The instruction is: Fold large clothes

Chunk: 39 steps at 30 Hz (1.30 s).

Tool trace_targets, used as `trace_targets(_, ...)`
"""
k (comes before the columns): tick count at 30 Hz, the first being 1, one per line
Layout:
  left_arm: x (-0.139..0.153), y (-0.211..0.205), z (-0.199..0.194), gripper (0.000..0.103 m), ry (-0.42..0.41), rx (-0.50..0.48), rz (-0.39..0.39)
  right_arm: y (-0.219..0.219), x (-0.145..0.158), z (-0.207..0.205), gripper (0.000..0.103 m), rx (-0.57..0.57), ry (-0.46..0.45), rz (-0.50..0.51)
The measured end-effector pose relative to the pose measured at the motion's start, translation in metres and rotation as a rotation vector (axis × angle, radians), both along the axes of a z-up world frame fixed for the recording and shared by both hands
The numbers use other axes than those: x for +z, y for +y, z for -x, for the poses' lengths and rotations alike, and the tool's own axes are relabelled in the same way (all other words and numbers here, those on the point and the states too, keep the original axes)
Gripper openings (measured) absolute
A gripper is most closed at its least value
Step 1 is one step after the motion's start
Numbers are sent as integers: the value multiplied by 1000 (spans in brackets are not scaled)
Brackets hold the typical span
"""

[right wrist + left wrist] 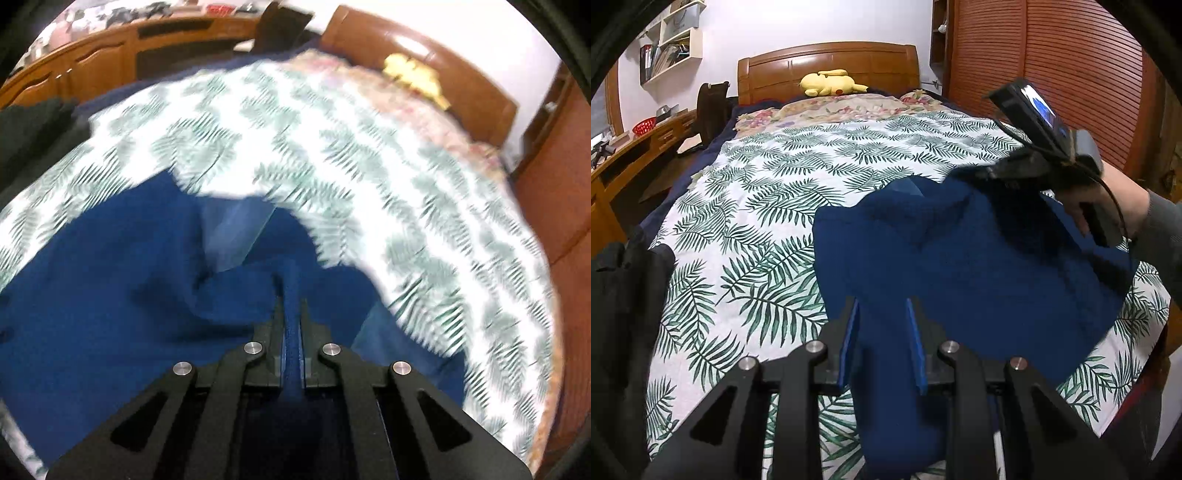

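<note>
A large dark blue garment (pixel 967 258) lies partly lifted over the leaf-print bedspread (pixel 768 206). My left gripper (pixel 882 306) has its fingers apart with blue cloth running between them; I cannot tell if it grips. My right gripper (pixel 291 295) is shut on a fold of the blue garment (pixel 110 295). In the left wrist view the right gripper's body (pixel 1045 147) is held in a hand at the garment's far right edge, lifting it. The right wrist view is blurred.
A yellow plush toy (pixel 831 83) lies by the wooden headboard (pixel 827 62). A dark garment (pixel 624 295) lies at the bed's left edge. A wooden desk (pixel 628 155) runs along the left. A wooden wardrobe (pixel 1071 74) stands at the right.
</note>
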State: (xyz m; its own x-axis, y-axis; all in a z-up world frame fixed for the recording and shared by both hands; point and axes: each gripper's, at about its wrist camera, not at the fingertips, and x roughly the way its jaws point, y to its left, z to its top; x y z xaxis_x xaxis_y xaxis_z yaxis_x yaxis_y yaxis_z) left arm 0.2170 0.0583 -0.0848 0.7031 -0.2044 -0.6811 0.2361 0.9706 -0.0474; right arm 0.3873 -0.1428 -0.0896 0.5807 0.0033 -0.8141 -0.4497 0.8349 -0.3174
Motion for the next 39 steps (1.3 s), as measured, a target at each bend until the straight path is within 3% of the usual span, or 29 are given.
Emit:
trace_targets(5, 1, -1, 1, 24, -2, 0, 1, 19, 10, -9, 1, 7, -137, 26)
trace_targets(8, 1, -1, 2, 24, -4, -3, 0, 21, 12, -13, 1, -14, -173, 4)
trace_targets(11, 1, -3, 2, 24, -3, -8, -1, 10, 16, -20, 21, -79, -172, -25)
trace_targets(13, 1, -6, 2, 24, -3, -12, 0, -4, 23, -20, 46, -102, -181, -61)
trace_targets(15, 3, -9, 3, 24, -11, -16, 4, -19, 29, -20, 51, -122, -186, -76)
trace_targets(22, 2, -23, 3, 24, -15, -32, 4, -94, 35, -18, 52, -203, -149, -53)
trace_targets(29, -3, -40, -1, 24, -8, -55, 0, -165, 4, -13, 52, -312, -26, -51)
trace_targets(35, -9, -54, -4, 24, 5, -80, -23, -181, -1, 8, 52, -300, 26, -139)
trace_targets(39, -13, -62, -4, 24, 14, -93, -36, -175, -5, 11, 51, -274, 32, -120)
